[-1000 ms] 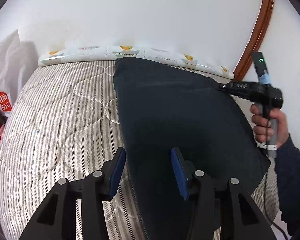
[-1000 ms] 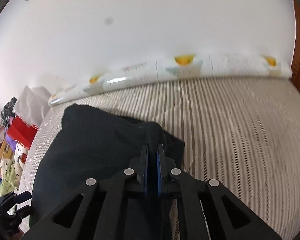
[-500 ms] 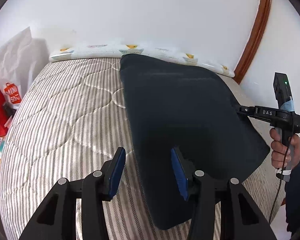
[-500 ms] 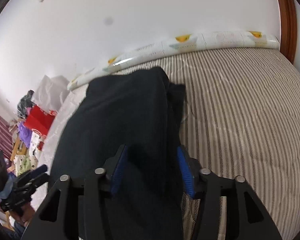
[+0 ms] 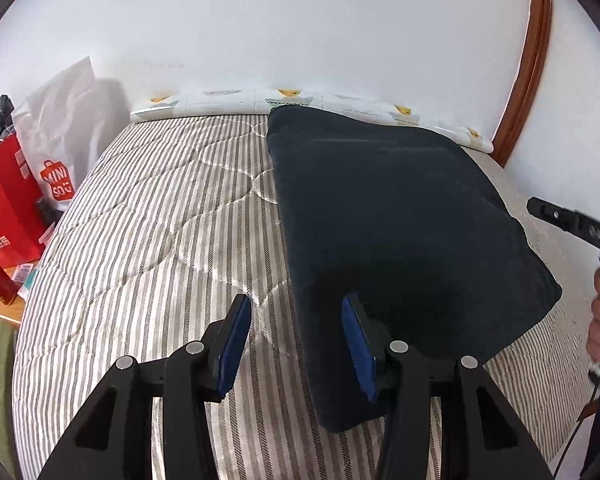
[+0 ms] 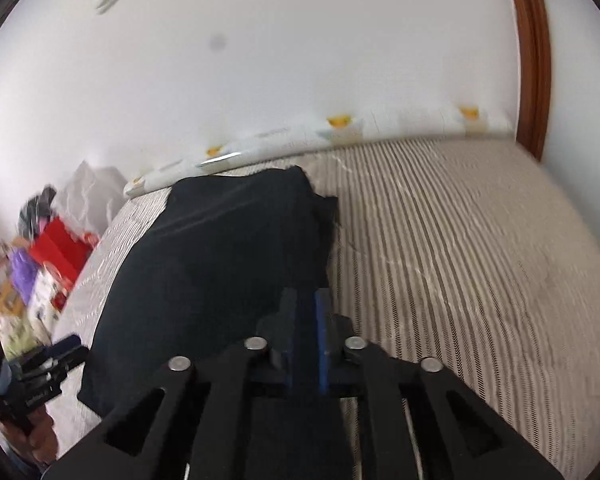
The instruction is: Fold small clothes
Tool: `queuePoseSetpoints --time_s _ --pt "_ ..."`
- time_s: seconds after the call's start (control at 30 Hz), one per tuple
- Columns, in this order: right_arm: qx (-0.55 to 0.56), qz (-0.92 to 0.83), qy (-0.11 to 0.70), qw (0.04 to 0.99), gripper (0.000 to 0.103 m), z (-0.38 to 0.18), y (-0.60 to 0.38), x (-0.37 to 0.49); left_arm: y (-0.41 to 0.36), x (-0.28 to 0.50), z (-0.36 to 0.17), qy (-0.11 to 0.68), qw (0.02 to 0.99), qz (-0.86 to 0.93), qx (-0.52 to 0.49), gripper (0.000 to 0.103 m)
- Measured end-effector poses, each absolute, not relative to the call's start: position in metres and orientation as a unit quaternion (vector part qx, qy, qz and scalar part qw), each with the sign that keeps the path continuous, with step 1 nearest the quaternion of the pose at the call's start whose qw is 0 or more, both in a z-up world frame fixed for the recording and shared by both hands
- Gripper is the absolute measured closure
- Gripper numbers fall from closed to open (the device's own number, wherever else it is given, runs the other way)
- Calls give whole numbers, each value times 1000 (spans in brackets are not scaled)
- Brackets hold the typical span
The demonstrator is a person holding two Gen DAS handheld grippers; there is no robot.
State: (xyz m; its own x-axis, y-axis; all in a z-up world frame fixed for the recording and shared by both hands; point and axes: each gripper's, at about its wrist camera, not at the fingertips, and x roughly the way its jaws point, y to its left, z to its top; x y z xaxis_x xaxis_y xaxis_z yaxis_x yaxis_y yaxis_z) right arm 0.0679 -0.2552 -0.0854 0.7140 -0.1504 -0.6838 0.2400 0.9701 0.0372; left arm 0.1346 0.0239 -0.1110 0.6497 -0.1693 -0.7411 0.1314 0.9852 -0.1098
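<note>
We see the dark garment [image 5: 388, 216] lying flat on the striped mattress [image 5: 160, 220], toward its right half in the left wrist view, with its far edge near the printed pad [image 5: 228, 100] along the wall. It looks already folded into a compact, almost rectangular panel; in the right wrist view one side shows a doubled layer with a small lump at the far corner, so we judge that at least one fold is done. It is still rather large, and we think another fold and some smoothing remain.

Our left gripper [image 5: 296, 340] hovers over the near corner of the garment with its fingers apart; nothing is between them and the pads do not press the cloth. Our right gripper [image 6: 306, 332] is beside the near right edge of the garment. Its jaws have just been opening a little, with only a narrow gap, and we see no cloth held in that gap, though the picture is blurred there.

At the left of the bed stand a red bag [image 5: 4, 200] and a white shopping bag [image 5: 60, 140].
</note>
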Motion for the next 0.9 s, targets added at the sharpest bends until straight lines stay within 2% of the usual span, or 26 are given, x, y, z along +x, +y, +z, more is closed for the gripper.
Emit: queuePoseSetpoints --time_s 0.03,0.07,0.27,0.6,0.73,0.8,0.9 --pt "47 -96 363 926 75 -88 -244 67 24 133 -111 411 908 -82 -24 58" --pt "34 -83 364 927 74 -92 -234 65 24 131 -110 411 908 -81 -24 58" --pt "5 -98 390 916 74 -131 -220 52 23 122 -110 419 904 -80 -31 56" --pt "26 -123 382 915 73 -128 -222 28 13 107 -107 437 896 -71 -40 56" --pt "13 -124 393 911 66 -126 -216 24 13 93 -94 431 899 -72 -31 56" --pt "19 -129 400 907 63 -123 -216 21 16 86 -85 421 904 -67 -34 50" --pt "38 -136 403 904 58 -113 -215 11 19 75 -73 412 907 -73 -39 48"
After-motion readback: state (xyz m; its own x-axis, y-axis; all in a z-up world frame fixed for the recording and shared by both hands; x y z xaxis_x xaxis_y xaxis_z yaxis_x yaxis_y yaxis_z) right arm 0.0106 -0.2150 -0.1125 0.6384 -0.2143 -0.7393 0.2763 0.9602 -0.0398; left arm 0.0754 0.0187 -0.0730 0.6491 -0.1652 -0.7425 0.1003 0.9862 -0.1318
